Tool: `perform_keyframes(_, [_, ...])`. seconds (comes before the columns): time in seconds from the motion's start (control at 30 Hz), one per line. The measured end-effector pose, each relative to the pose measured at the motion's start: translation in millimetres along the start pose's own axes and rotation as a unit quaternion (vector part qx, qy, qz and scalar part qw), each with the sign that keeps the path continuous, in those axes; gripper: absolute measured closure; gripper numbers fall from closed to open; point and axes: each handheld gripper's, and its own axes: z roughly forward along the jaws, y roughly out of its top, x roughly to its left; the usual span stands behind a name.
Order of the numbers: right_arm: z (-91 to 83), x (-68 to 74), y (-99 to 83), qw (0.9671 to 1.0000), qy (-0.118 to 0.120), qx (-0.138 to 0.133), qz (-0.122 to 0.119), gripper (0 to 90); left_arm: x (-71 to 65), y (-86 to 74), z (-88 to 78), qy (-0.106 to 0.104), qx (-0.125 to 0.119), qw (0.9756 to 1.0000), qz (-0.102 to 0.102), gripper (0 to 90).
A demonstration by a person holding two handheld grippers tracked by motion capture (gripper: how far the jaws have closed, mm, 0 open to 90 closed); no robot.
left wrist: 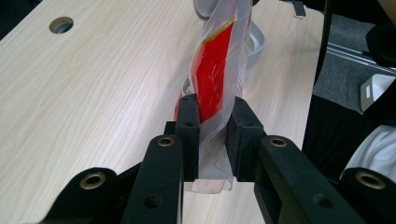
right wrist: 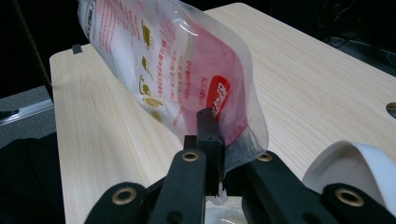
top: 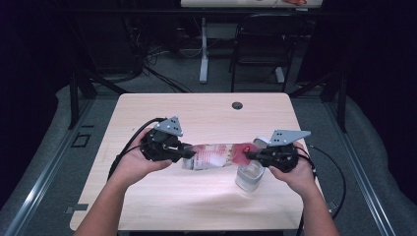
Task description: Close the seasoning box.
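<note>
The plastic pouch [top: 216, 155] hung stretched between both claws above the table [top: 147, 108], its right end over a clear jar [top: 249, 178]. The left claw [top: 189, 154] pinched one sealed edge; the right claw [top: 249, 155] was pressed tight on the other end. The pouch looked light, soft and slippery, likely to sag and shift its contents, so the flat seams seemed the surest places to hold it.

Pouch [right wrist: 187, 70]: thin glossy plastic film, clear with red print, crinkled. Table [top: 206, 118]: pale wood-grain laminate, smooth, matt. Container [top: 248, 177] at pouch's 5 o'clock: clear glossy plastic or glass, cannot tell which. Left gripper [left wrist: 212, 135], right gripper [right wrist: 217, 135]: matt black plastic jaws, brass-coloured rivets.
</note>
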Motion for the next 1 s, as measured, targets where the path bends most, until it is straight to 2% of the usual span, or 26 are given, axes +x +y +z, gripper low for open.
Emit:
perform_keyframes(0.63, [-9.7, -1.6, -2.3, 0.9999, -0.009, -0.005, 0.005, 88.6, -2.1, 16.6, -1.2, -0.001, -0.005, 0.9999, 0.015, 77.3])
perform_keyframes(1.0, [-10.5, -4.7, -5.8, 0.9999, -0.006, 0.006, 0.009, 88.2, -1.8, 20.3, 1.4, -0.005, -0.009, 0.9998, 0.017, 77.5])
